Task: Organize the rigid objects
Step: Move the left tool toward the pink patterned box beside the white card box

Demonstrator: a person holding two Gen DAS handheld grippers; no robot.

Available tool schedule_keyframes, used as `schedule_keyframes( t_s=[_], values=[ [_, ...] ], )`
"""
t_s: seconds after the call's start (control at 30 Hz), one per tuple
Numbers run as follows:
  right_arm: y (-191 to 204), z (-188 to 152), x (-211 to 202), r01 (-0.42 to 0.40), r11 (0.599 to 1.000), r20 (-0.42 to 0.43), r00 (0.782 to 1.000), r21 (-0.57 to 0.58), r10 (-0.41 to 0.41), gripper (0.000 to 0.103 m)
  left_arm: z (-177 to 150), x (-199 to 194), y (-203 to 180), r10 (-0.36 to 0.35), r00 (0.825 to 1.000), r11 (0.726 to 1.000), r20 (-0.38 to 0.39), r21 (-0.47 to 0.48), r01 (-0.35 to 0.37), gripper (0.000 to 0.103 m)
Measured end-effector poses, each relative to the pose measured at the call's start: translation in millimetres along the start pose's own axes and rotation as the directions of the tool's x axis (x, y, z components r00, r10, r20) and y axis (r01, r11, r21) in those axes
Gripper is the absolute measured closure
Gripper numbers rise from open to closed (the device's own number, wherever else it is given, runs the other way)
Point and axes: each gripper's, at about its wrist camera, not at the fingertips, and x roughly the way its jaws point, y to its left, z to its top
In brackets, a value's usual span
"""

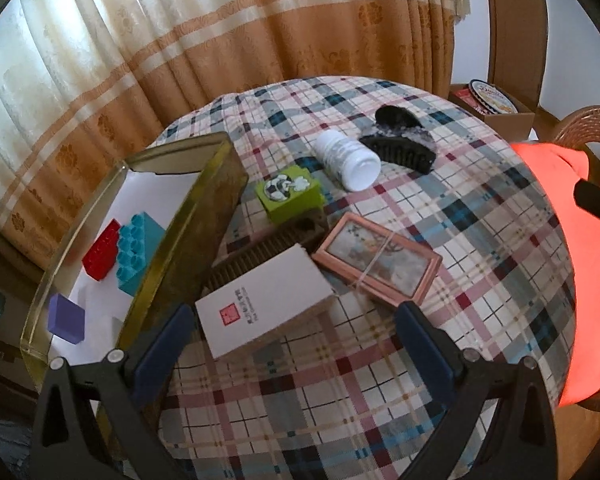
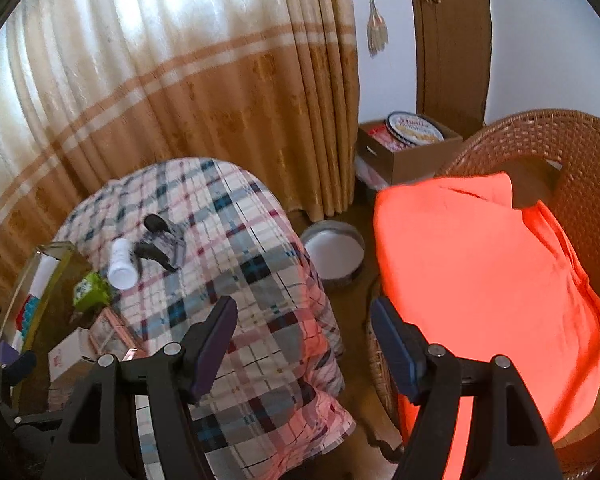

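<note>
On the plaid tablecloth (image 1: 440,208) lie a white box with a red stamp (image 1: 262,302), a pink framed case (image 1: 378,262), a green block with a cartoon (image 1: 290,194), a dark comb (image 1: 260,256), a white bottle on its side (image 1: 346,160) and a black hair claw (image 1: 398,138). A gold tin tray (image 1: 216,216) at the left holds a red brick (image 1: 101,250), a teal brick (image 1: 138,252) and a purple block (image 1: 66,319). My left gripper (image 1: 296,342) is open, just short of the white box. My right gripper (image 2: 304,344) is open and empty above the table's right edge.
An orange cushion (image 2: 480,280) lies on a wicker chair (image 2: 560,152) to the right. A round white tin (image 2: 332,250) sits on the floor between table and chair. A cardboard box with a cookie tin (image 2: 410,142) stands by the curtain (image 2: 180,100).
</note>
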Motion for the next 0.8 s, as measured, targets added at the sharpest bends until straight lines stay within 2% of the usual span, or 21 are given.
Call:
schedule_keyframes(
  t_s=[0.3, 0.63, 0.7, 0.8],
  values=[
    [19.0, 9.5, 15.3, 0.049, 0.997, -0.026, 0.998, -0.063, -0.05, 0.031, -0.9, 10.3, 3.7, 0.031, 0.999, 1.0, -0.021, -0.006, -0.031, 0.001],
    [68.8, 9.6, 23.1, -0.048, 0.978, -0.034, 0.999, -0.204, 0.042, 0.031, -5.8, 23.2, 17.0, 0.086, 0.995, 0.996, -0.051, -0.026, -0.088, 0.001],
    [68.0, 7.5, 22.1, -0.059, 0.979, -0.028, 0.998, -0.194, 0.054, 0.031, -7.6, 23.4, 20.6, 0.069, 0.996, 0.997, -0.05, -0.033, -0.071, 0.001],
    [64.0, 5.8, 20.8, -0.089, 0.981, -0.028, 0.996, -0.169, 0.086, 0.031, -11.8, 19.4, 26.3, -0.006, 0.999, 0.999, -0.033, -0.045, 0.005, 0.004]
  ],
)
